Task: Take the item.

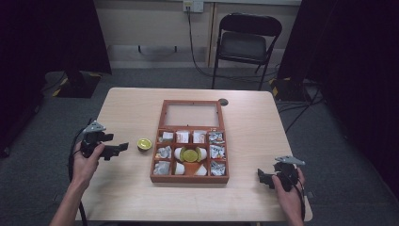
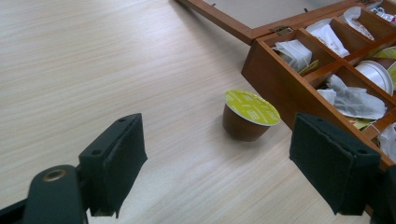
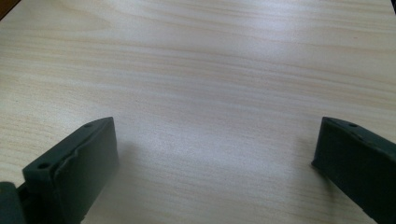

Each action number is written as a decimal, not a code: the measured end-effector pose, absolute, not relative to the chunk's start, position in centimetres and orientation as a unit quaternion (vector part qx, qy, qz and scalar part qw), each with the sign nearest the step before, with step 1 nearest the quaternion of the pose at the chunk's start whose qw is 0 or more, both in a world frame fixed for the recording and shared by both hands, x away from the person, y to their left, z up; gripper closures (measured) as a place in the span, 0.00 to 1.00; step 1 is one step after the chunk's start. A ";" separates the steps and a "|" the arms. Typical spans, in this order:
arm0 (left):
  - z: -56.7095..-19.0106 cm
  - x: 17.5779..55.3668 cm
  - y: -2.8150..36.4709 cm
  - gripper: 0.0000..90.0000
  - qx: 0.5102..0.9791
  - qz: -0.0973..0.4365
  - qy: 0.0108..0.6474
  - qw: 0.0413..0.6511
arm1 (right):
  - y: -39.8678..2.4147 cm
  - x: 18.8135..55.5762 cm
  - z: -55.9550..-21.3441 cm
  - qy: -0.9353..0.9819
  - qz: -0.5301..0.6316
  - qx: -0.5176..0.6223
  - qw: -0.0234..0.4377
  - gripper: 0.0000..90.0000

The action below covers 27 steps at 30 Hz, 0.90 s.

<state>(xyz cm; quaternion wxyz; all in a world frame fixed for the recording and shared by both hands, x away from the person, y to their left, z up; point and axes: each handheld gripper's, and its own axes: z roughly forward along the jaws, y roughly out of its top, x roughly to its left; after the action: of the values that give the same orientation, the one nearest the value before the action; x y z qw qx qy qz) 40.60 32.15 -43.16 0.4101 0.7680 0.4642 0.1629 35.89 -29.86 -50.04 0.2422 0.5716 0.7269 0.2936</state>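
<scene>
Brown-walled and capped with a yellow-green foil lid, the coffee capsule (image 2: 250, 115) stands upright on the pale wooden table (image 1: 127, 108), just beside the left wall of the wooden compartment box (image 2: 275, 84) but not touching it. We hold our left gripper (image 1: 113, 149) near it, jaws spread with nothing between them, pointing toward the capsule. Our right gripper (image 1: 266, 178) rests over bare tabletop well apart from the box, its jaws likewise spread wide and holding nothing.

At the top of your frame a black folding chair (image 1: 247, 44) stands on grey carpet (image 1: 141, 77), with dark curtains (image 1: 357, 70) at both sides.
</scene>
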 end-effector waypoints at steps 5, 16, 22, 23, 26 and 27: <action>-43.3 40.2 33.3 0.20 0.760 0.170 0.476 0.408 | -29.9 35.9 -50.0 0.727 0.294 0.572 0.242 0.00; -44.7 40.4 34.7 0.21 0.752 0.197 0.509 0.369 | -29.9 35.9 -50.0 0.727 0.294 0.572 0.242 0.00; -46.2 40.8 35.0 0.21 0.753 0.207 0.520 0.347 | -29.9 35.9 -50.0 0.727 0.294 0.572 0.242 0.00; -46.6 40.9 35.1 0.21 0.753 0.205 0.524 0.342 | -29.9 35.9 -50.0 0.727 0.294 0.572 0.242 0.00; -47.5 41.0 35.3 0.21 0.749 0.199 0.534 0.339 | -29.9 35.9 -50.0 0.727 0.294 0.572 0.242 0.00; -48.0 41.0 35.5 0.21 0.750 0.203 0.535 0.332 | -29.9 35.9 -50.0 0.727 0.294 0.572 0.242 0.00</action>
<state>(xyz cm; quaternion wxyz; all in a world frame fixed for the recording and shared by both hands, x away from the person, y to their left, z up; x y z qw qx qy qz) 40.96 35.50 -48.01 0.3323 0.7495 0.5353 0.2031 35.89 -29.86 -50.03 0.2421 0.5717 0.7269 0.2936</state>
